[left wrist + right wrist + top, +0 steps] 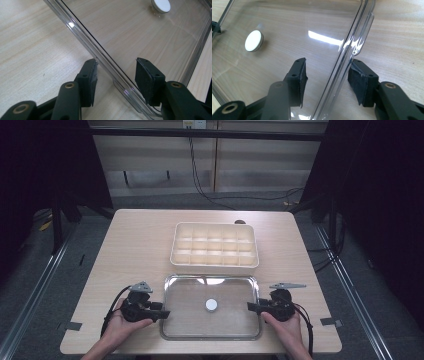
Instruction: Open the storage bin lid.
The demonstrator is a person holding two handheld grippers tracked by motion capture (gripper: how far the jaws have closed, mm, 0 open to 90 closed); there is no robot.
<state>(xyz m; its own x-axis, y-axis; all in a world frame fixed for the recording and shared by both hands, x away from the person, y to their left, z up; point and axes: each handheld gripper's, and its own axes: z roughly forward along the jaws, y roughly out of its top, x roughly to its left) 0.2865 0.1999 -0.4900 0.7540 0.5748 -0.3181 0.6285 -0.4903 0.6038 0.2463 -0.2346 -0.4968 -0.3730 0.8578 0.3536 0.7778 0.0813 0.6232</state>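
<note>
A clear plastic lid [185, 317] with a white round knob [211, 305] lies flat on the table, in front of a cream box [216, 225] divided into several compartments. My left gripper [164, 314] is at the lid's left edge. In the left gripper view it [116, 60] stands open, one jaw on each side of the lid's rim [100, 53]. At the lid's right edge is my right gripper [251, 307]. In the right gripper view it [327, 61] is also open astride the rim [352, 37], with the knob [254, 40] farther in.
The light wooden table [135, 245] has bare room left and right of the box. Bits of tape [73, 325] mark its front corners. Cables trail from both grippers toward the front edge. Dark floor and metal rails lie around the table.
</note>
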